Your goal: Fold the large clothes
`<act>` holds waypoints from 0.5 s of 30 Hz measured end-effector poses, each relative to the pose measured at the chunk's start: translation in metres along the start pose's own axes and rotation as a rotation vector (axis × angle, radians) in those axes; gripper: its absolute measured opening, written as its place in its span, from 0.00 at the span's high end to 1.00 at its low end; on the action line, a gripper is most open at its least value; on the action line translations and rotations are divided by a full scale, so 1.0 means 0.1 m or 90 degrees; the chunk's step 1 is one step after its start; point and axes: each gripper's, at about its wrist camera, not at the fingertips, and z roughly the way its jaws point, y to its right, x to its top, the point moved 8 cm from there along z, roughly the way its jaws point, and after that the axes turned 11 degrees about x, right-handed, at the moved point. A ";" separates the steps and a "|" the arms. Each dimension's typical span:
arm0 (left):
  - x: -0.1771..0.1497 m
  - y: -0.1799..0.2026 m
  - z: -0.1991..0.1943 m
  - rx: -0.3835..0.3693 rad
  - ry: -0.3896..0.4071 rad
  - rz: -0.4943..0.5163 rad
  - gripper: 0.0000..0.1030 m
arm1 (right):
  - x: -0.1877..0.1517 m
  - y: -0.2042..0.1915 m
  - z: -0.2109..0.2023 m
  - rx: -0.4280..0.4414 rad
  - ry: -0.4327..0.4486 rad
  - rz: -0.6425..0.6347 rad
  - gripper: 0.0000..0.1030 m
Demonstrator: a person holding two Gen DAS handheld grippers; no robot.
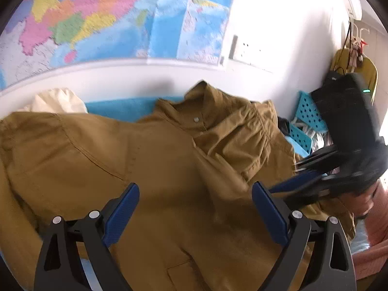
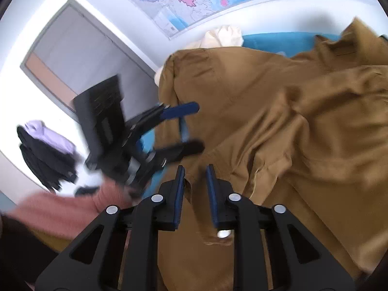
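Note:
A large mustard-brown jacket (image 1: 169, 160) lies spread and rumpled on a blue surface (image 1: 121, 108), collar toward the wall; it fills the right wrist view (image 2: 278, 121) too. My left gripper (image 1: 195, 194) is wide open just above the jacket's body, holding nothing; it also shows, blurred, in the right wrist view (image 2: 191, 127). My right gripper (image 2: 195, 172) has its jaws a narrow gap apart over the jacket's front edge, near a white snap (image 2: 223, 233); nothing is clamped. It appears blurred at the jacket's right side in the left wrist view (image 1: 286, 181).
A cream garment (image 1: 55, 101) lies at the far left by the wall. A wall map (image 1: 97, 19) hangs above. Blue perforated baskets (image 1: 308, 116) stand at right. Dark and lilac clothes (image 2: 46, 150) hang left, beside a door (image 2: 80, 55). A pink sleeve (image 2: 60, 211) shows.

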 end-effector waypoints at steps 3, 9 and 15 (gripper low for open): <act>0.07 -0.17 -0.15 0.014 0.016 -0.033 0.11 | 0.17 0.12 0.14 0.003 0.006 0.024 0.45; 0.00 -0.30 -0.33 -0.022 0.013 -0.074 0.08 | 0.33 0.35 -0.68 -0.074 0.131 0.020 0.39; -0.36 0.08 -0.14 -0.075 -0.052 -0.010 0.06 | 0.19 0.96 -1.76 -0.301 0.259 0.056 0.15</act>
